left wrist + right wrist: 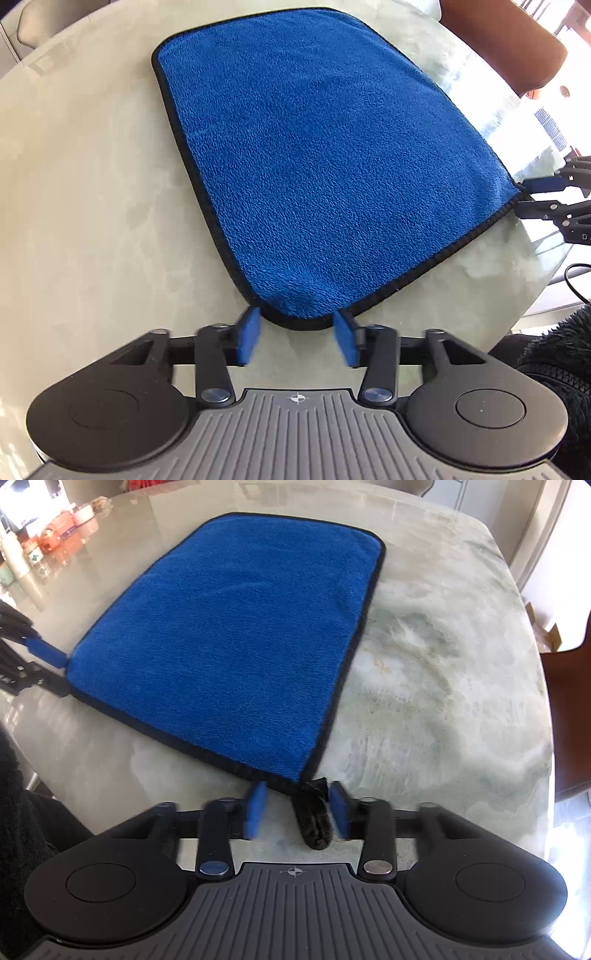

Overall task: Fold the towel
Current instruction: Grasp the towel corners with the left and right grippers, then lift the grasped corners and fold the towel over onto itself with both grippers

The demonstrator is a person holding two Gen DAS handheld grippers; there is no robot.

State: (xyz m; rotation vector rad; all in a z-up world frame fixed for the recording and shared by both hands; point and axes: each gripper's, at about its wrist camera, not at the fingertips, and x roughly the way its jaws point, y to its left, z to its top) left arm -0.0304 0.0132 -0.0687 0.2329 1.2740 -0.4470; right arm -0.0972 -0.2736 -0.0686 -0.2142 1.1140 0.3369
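- where the table [92, 184] fills both views, the towel [314, 155] is seen spread flat at frame centre.
- the left gripper [299, 338] is held with fingers spread, released, a near towel corner just between the tips.
- the right gripper [299, 810] is likewise spread wide; the towel's black loop [314, 819] lies between its fingers.

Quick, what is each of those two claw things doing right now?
Left gripper: open, holding nothing, straddling a near corner of the flat blue black-edged microfibre towel.
Right gripper: open, holding nothing, at the other near corner.
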